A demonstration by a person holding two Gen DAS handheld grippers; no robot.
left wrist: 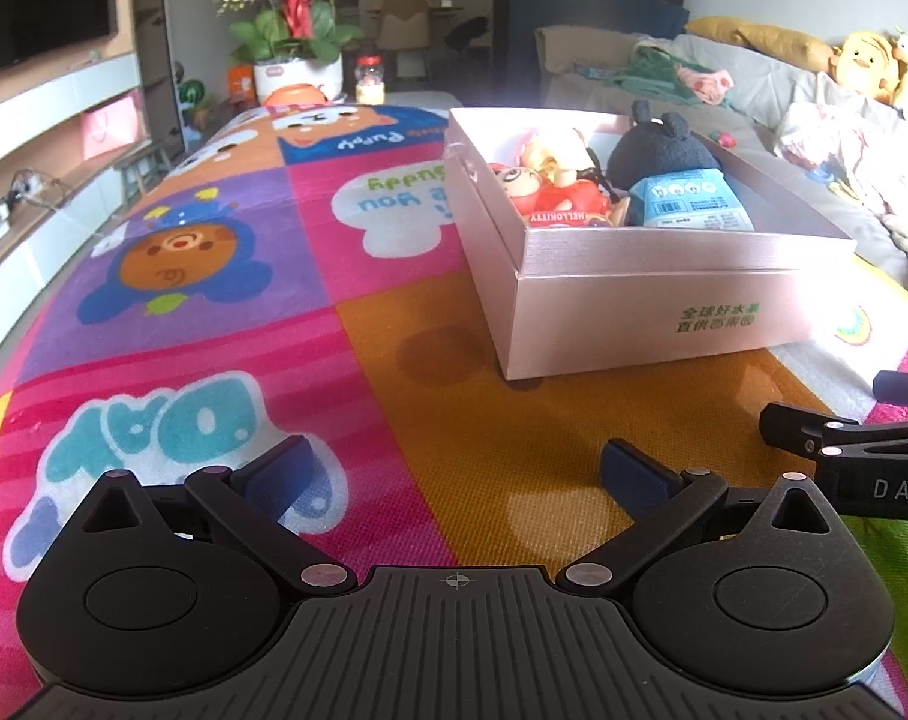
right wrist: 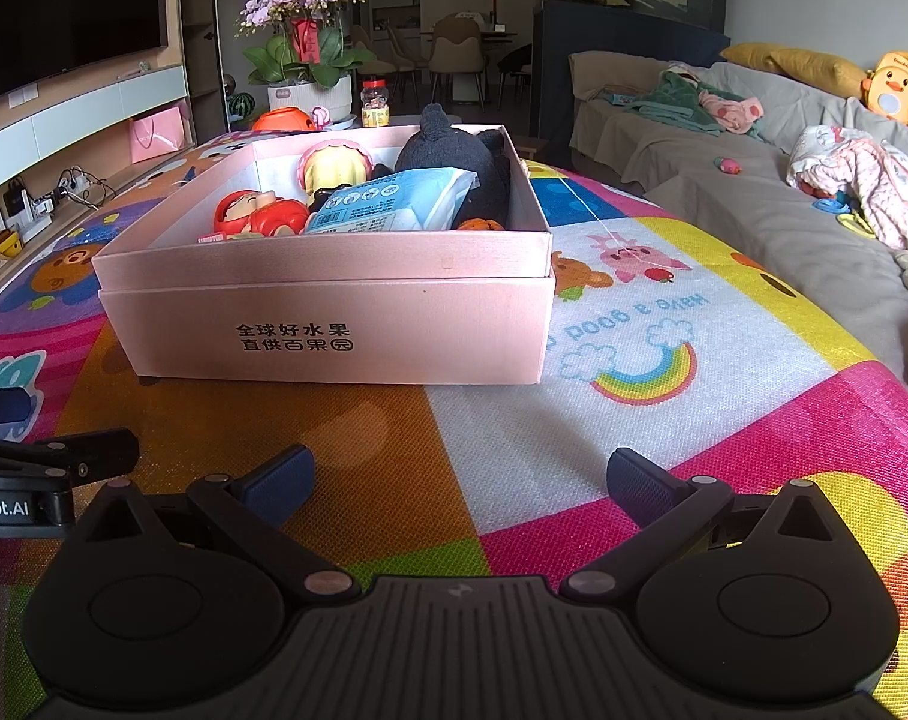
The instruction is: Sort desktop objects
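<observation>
A pale pink cardboard box stands on the colourful cartoon mat. Inside lie a red doll figure, a blonde doll, a dark plush toy and a blue packet. My left gripper hovers open over the mat, short of the box's near left corner, nothing between its fingers. My right gripper is open too, in front of the box's long side, and its tip shows at the right edge of the left wrist view.
A grey sofa with clothes and a yellow plush runs along the right. At the mat's far end stand a potted orchid, a jar and an orange toy. A TV shelf lines the left.
</observation>
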